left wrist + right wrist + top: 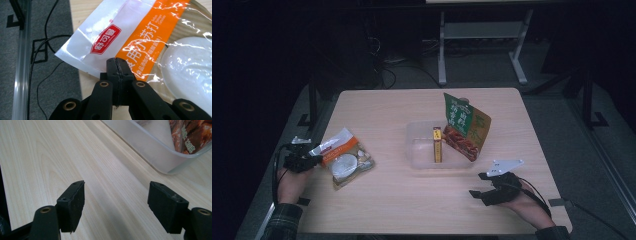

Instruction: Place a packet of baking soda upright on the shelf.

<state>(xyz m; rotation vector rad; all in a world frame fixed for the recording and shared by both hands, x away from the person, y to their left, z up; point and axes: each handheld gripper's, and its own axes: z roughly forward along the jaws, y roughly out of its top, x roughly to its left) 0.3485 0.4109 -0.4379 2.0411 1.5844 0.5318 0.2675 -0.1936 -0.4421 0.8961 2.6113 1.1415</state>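
High view, pouch: orange-and-white pouch (343, 156) at table's left edge, well left of clear tub (424, 155).
Left gripper (314, 160): jaws pinched on pouch's near-left corner.
Long axis: runs diagonally toward the tub.
Right gripper (478, 190): jaws apart, empty, nearer the tub.

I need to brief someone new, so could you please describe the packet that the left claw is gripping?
Start at the clear plastic tub mid-table, then look far left to the table's edge. The flat packet lying there, its corner pinched by the left claw, has an orange band and a white disc, unlike the green pouch in the tub.
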